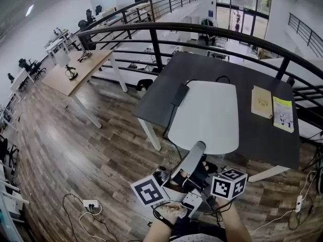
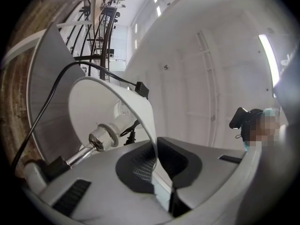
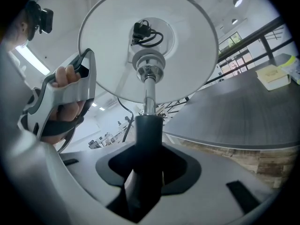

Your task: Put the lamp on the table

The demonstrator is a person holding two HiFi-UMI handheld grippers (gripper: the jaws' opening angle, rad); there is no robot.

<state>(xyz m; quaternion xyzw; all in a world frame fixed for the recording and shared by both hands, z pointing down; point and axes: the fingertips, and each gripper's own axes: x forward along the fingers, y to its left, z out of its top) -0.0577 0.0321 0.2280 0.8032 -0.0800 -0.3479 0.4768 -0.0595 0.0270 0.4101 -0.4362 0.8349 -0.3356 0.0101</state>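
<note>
- Two grippers are engaged on one lamp (image 1: 204, 116), which is carried in the air and not yet set down.
- Left gripper (image 2: 160, 167): the jaws are nearly together, nipped on the thin rim of the white shade (image 2: 110, 102). The rim is seen edge-on between the pads.
- Right gripper (image 3: 147, 170): the jaws are held apart by the black sleeve of the stem (image 3: 148, 130), which is clamped between them. The open underside of the shade is looked into from below.
- Long axis: the stem is held tilted, running from the hands away toward the dark table (image 1: 252, 79), shade end leading. The base cannot be made out with certainty.
- The table lies directly ahead of both grippers. In the head view the shade covers the middle of the tabletop; whether it is above the top or short of the near edge cannot be told.
- A tan book (image 1: 261, 101) and a yellow-green booklet (image 1: 283, 113) are noted at the table's right end.
- A black power block (image 1: 179, 95) is seen on the lamp's cord, by the shade's left edge.
- Judgement: the right gripper, being on the stem, is taken as the controlling one. The stem would need swinging upright with the base carried over bare tabletop. The left grip can only steady.
</note>
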